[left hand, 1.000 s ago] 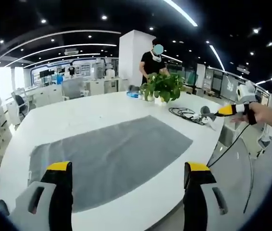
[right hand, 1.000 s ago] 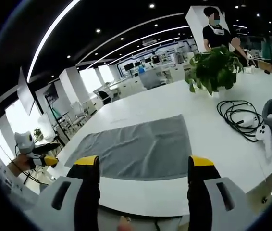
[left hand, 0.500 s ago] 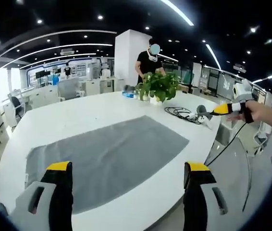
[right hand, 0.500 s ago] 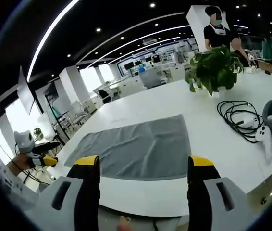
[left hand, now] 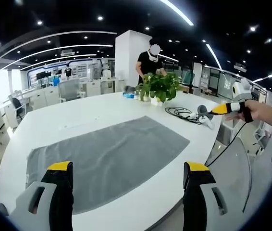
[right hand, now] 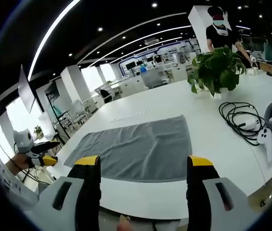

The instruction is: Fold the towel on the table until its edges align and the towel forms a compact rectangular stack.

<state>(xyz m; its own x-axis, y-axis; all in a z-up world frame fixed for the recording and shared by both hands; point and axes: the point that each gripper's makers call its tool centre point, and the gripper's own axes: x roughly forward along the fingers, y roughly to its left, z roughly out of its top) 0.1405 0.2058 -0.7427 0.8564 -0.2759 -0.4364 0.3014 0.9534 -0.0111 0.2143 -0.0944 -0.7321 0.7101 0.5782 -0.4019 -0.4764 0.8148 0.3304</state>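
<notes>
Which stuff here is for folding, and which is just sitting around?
For the job:
- gray towel, lying flat and unfolded
- left gripper, open
- right gripper, open

Just lying about:
- potted plant
- black cable
- white controller

Large open-plan office or tech lab. Black ceiling (left hand: 126, 14) crossed by long curved light strips (right hand: 126, 36) and dotted with small spotlights. Wide white table (left hand: 78, 118) with rounded edge, potted plant (left hand: 161, 86) near its far edge, coiled black cable (right hand: 239, 118) and handheld controllers (right hand: 270, 130) toward its right edge. Beyond, rows of desks with monitors (left hand: 47, 74), office chairs (right hand: 105, 96), white square pillar (left hand: 129, 57), glass partitions (left hand: 220, 82); person in black (left hand: 149, 62) standing behind the plant
</notes>
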